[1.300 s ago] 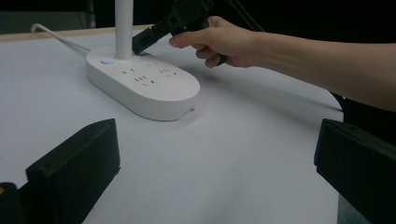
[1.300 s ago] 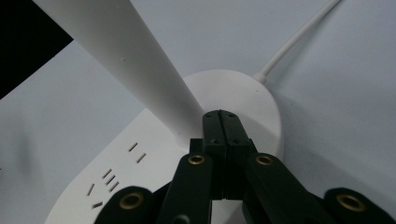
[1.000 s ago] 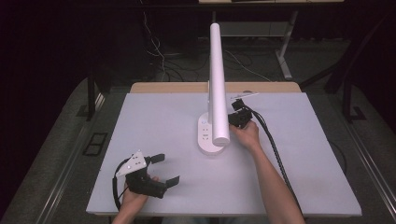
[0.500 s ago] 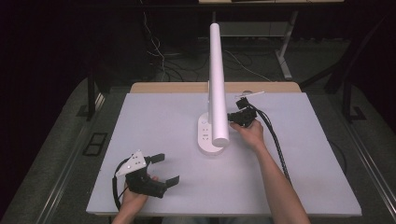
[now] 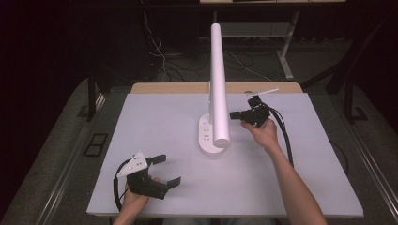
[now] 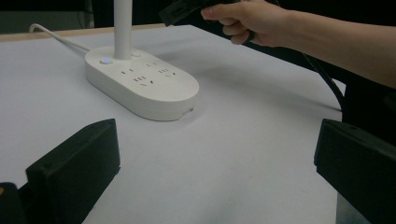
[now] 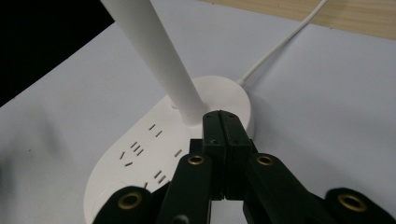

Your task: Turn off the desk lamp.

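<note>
The tabletop [image 5: 300, 187] is a wide pale sheet, bare except for the desk lamp [image 5: 218, 79] that stands a little behind its middle. The lamp's long white tube rises from an oval white base [image 5: 210, 138] with rows of sockets and a small lit button [image 6: 106, 60] on top; a white cord [image 7: 280, 44] trails off the back of the base toward the far wooden edge.

The right tongs [image 5: 234, 115] hang just beside the lamp's stem, above the far end of the base, with the person's right hand [image 5: 260, 131] behind them. From their own camera the two black jaws are pressed flat together with nothing between them, tips aimed down at the foot of the stem (touching it or merely close, I cannot tell). The left tongs [image 5: 169, 169] rest low at the near left corner, well apart from the lamp, jaws spread wide and empty.

To me this looks like the approach to a press: closed tips make a good poking point, and the lamp's controls sit right by the stem. The next move calls for a short, gentle dip onto the button, square enough not to skid off or shove the base.
</note>
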